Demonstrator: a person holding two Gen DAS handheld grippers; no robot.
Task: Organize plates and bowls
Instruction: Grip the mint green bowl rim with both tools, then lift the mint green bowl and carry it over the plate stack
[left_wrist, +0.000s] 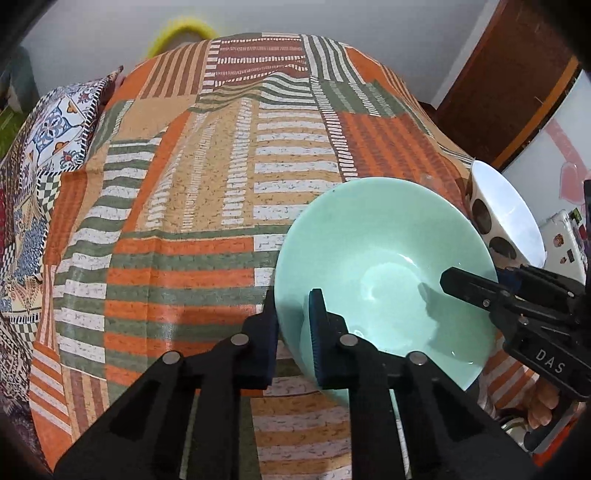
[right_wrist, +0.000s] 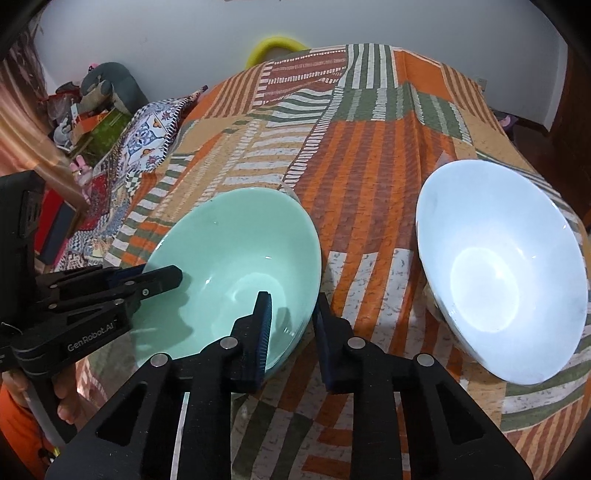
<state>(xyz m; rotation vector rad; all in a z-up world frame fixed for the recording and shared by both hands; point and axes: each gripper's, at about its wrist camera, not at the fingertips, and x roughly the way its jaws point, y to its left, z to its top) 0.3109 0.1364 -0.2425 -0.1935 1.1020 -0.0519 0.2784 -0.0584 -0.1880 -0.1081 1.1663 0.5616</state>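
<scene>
A mint green bowl (left_wrist: 384, 258) (right_wrist: 240, 266) sits on the patterned cloth. My left gripper (left_wrist: 293, 332) straddles its left rim, one finger inside and one outside, shut on the rim. My right gripper (right_wrist: 291, 332) straddles the opposite rim the same way, shut on it. Each gripper shows in the other's view, the right gripper (left_wrist: 476, 291) at the bowl's right and the left gripper (right_wrist: 147, 284) at its left. A white bowl (right_wrist: 498, 269) with dark spots outside (left_wrist: 506, 221) stands to the right of the green one.
An orange, green and white striped cloth (left_wrist: 221, 221) covers the surface. A blue patterned cushion (left_wrist: 55, 129) lies at the left. A yellow ring (right_wrist: 273, 46) shows behind the far edge. Clutter stands at the far left (right_wrist: 99, 107). A wooden door (left_wrist: 509, 74) is at the right.
</scene>
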